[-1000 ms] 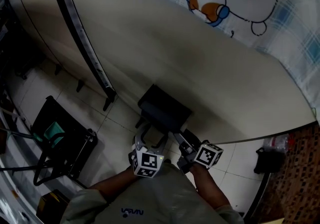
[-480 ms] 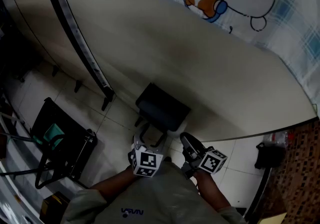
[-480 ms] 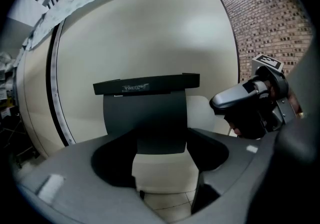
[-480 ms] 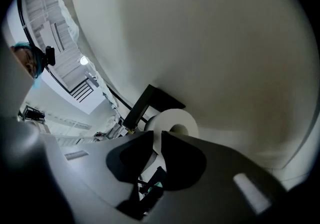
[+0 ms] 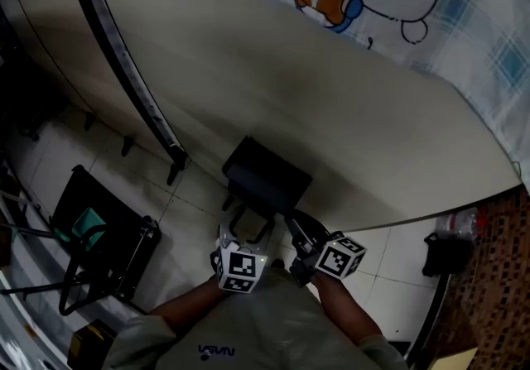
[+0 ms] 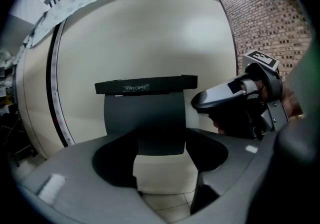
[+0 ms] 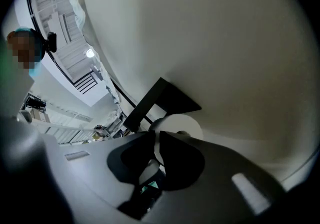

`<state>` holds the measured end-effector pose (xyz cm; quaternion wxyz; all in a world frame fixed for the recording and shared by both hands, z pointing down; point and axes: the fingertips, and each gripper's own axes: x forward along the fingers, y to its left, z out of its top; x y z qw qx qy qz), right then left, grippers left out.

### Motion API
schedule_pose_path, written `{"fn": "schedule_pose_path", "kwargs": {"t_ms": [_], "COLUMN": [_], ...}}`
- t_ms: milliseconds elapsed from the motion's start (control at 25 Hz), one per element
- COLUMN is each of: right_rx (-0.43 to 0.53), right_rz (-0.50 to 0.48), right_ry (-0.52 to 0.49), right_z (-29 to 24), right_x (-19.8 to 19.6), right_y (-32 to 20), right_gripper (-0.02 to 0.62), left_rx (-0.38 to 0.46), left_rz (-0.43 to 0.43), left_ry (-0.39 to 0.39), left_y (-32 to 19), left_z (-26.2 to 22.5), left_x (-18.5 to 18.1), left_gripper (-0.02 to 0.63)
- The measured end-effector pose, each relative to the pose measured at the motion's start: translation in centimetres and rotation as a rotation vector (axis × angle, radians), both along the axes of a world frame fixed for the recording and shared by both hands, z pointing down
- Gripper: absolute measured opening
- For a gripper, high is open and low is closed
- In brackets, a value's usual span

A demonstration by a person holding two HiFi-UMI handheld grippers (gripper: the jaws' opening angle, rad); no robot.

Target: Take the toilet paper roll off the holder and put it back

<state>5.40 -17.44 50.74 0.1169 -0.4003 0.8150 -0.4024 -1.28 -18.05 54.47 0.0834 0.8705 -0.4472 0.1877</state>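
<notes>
The right hand-held gripper (image 7: 154, 139) has just been closing and is clenched, nearly shut, on the near edge of the toilet paper roll (image 7: 184, 124), which is seated under the holder (image 7: 161, 98) directly ahead. The left hand-held gripper (image 6: 161, 160) is released and empty. Open wall (image 6: 80, 57) is seen to its left.

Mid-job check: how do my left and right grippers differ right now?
Grip: the left gripper is open and empty; the right gripper has just been closing its jaws, which now pinch the edge of the toilet paper roll.
Approach: the left gripper faces the front of the black holder; the right gripper comes in at the holder's right side.
Both sit close to the holder.
</notes>
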Motion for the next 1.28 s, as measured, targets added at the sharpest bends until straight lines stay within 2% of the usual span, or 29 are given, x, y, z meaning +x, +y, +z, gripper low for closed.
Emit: {"fn": "schedule_pose_path", "kwargs": {"t_ms": [200, 320, 560, 1040, 1280], "right_rx": [0.008, 0.002, -0.041, 0.001, 0.018], "right_rz": [-0.045, -0.031, -0.030, -0.078, -0.077], "right_ry": [0.052, 0.070, 0.186, 0.351, 0.393], "right_z": [0.3, 0.5, 2.9, 3.7, 3.8], "right_x": [-1.8, -1.2, -0.4, -2.7, -2.6], "right_y": [-0.6, -0.3, 0.1, -0.9, -0.8], "right_gripper": [0.028, 0.003, 0.003, 0.003, 0.003], "left_rx": [0.000, -0.002, -0.003, -0.002, -0.009], "left_rz": [0.003, 0.004, 0.011, -0.010, -0.030], "left_ry": [0.014, 0.023, 0.041, 0.053, 0.073], "left_y": [0.2, 0.2, 0.4, 0.4, 0.1], "left_z": [-0.1, -0.2, -0.3, -0.8, -0.9], "left_x": [0.0, 0.1, 0.1, -1.0, -1.7], "left_gripper": [0.297, 0.291, 0.285, 0.258, 0.247]}}
